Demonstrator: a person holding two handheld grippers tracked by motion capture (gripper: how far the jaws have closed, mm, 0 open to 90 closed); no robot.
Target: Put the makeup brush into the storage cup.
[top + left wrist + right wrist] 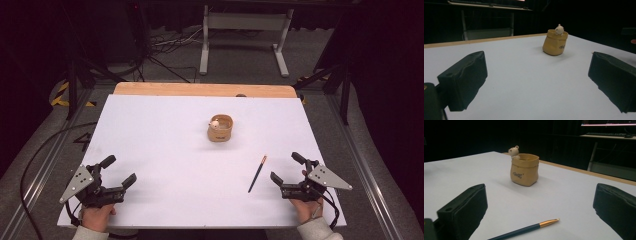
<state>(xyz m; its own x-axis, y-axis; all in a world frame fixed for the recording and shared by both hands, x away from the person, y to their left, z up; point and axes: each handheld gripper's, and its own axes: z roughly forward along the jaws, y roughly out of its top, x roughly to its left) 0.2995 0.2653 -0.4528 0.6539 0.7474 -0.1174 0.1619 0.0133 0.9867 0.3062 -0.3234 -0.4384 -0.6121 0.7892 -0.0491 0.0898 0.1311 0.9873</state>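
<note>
Pot (220, 128) with bear (214, 124) at rim

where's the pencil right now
In the high view the pencil lies flat on the white table, right of centre, just left of the right tool and nearer the person than the bear pot.

Pen (524, 230) runs off the right gripper view's bottom edge, back end cut. Pot (524, 169) lettering too blurred to read; inside hidden behind its rim. Bear figure (214, 124) too small for detail in high view.
</note>
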